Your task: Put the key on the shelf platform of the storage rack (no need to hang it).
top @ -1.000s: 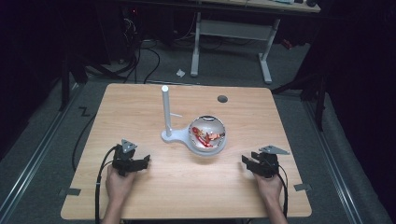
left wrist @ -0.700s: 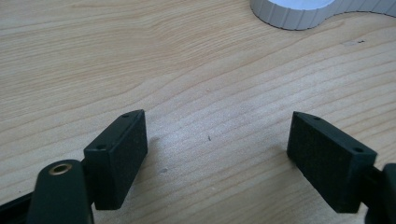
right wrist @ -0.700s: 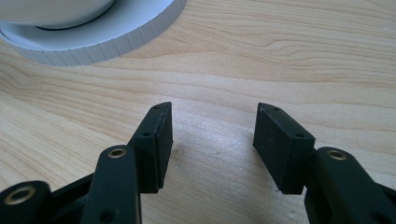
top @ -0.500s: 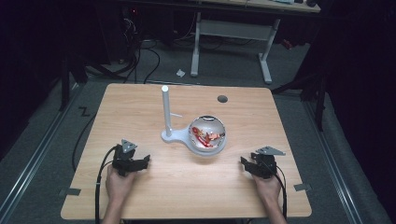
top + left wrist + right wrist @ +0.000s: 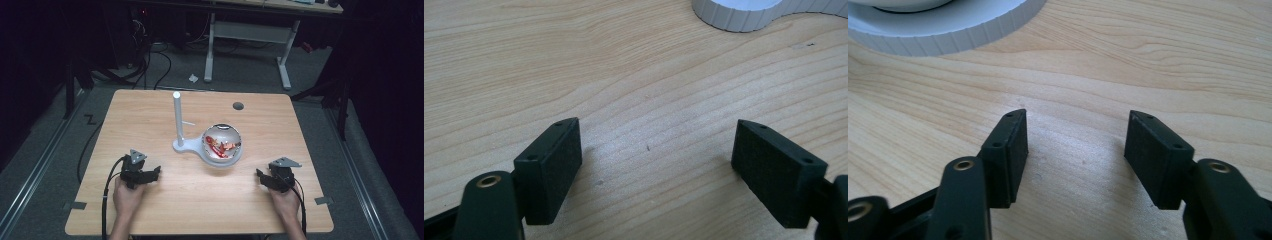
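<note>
two grippers (image 5: 150,175) (image 5: 265,178), one bowl (image 5: 222,155), one stand (image 5: 178,120)

We get a brightly lit worktop (image 5: 150,115) with pitch-dark surroundings; both gripper views are crisp farther off, while the closest black parts go blurry, shadows staying soft.

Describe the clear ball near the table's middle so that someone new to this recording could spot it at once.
On the wooden table, look just right of the white upright post. There sits the clear ball on the white stand's ribbed base, between and beyond both grippers. It is see-through, with red and orange bits inside.
</note>
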A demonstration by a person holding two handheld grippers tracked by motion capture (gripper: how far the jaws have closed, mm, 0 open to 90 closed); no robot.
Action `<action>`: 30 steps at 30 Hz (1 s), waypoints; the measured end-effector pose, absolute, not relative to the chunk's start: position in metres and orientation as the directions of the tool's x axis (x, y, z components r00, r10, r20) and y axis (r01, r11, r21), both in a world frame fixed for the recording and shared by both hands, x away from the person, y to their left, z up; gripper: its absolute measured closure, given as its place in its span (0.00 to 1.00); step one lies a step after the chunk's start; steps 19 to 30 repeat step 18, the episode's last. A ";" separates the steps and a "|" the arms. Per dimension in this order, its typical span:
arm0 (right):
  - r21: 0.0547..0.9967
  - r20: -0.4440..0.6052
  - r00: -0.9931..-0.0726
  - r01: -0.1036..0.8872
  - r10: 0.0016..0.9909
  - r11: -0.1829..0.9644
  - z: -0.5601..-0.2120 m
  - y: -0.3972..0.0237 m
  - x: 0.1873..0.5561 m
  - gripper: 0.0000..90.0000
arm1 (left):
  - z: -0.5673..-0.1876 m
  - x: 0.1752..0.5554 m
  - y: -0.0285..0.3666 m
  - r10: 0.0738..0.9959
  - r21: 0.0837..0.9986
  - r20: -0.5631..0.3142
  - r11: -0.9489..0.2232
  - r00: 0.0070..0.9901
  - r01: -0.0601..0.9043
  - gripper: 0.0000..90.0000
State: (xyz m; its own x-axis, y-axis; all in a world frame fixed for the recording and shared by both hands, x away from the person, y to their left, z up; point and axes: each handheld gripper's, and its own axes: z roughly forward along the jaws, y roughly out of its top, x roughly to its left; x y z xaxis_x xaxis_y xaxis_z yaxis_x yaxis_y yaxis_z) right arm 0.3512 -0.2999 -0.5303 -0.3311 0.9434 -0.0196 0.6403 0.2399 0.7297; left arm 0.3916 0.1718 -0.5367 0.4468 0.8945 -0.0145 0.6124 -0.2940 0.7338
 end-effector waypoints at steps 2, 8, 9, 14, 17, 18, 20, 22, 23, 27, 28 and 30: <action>0.730 -0.018 -0.327 0.642 0.945 0.236 -0.530 -0.300 0.351 0.45 | -0.537 0.392 0.172 0.894 0.734 -0.014 -0.294 0.447 0.612 0.23; 0.729 -0.019 -0.323 0.643 0.946 0.234 -0.530 -0.300 0.351 0.44 | -0.537 0.392 0.172 0.894 0.734 -0.014 -0.295 0.448 0.612 0.23; 0.729 -0.018 -0.323 0.644 0.946 0.233 -0.530 -0.300 0.351 0.44 | -0.537 0.392 0.172 0.894 0.734 -0.014 -0.296 0.449 0.612 0.23; 0.729 -0.018 -0.323 0.644 0.946 0.233 -0.530 -0.300 0.352 0.44 | -0.537 0.392 0.172 0.894 0.734 -0.014 -0.296 0.449 0.612 0.23; 0.729 -0.018 -0.323 0.644 0.946 0.233 -0.530 -0.300 0.352 0.44 | -0.537 0.392 0.172 0.894 0.734 -0.014 -0.295 0.449 0.612 0.23; 0.729 -0.018 -0.323 0.644 0.946 0.234 -0.530 -0.300 0.352 0.45 | -0.537 0.392 0.172 0.894 0.734 -0.014 -0.296 0.449 0.612 0.23; 0.729 -0.018 -0.323 0.644 0.946 0.234 -0.530 -0.300 0.352 0.45 | -0.537 0.392 0.172 0.894 0.734 -0.014 -0.296 0.449 0.612 0.23; 0.729 -0.018 -0.323 0.644 0.946 0.234 -0.530 -0.300 0.352 0.45 | -0.537 0.392 0.172 0.894 0.734 -0.014 -0.296 0.449 0.612 0.23; 0.729 -0.018 -0.323 0.644 0.946 0.234 -0.530 -0.300 0.352 0.45 | -0.537 0.392 0.172 0.894 0.734 -0.014 -0.296 0.449 0.612 0.23; 0.729 -0.018 -0.323 0.644 0.946 0.234 -0.530 -0.300 0.352 0.45 | -0.537 0.392 0.172 0.894 0.734 -0.014 -0.296 0.449 0.612 0.23; 0.729 -0.018 -0.323 0.644 0.946 0.234 -0.530 -0.300 0.352 0.45 | -0.537 0.392 0.172 0.894 0.734 -0.014 -0.296 0.449 0.612 0.23; 0.729 -0.018 -0.323 0.644 0.946 0.234 -0.530 -0.300 0.352 0.45 | -0.537 0.392 0.172 0.894 0.734 -0.014 -0.296 0.449 0.612 0.23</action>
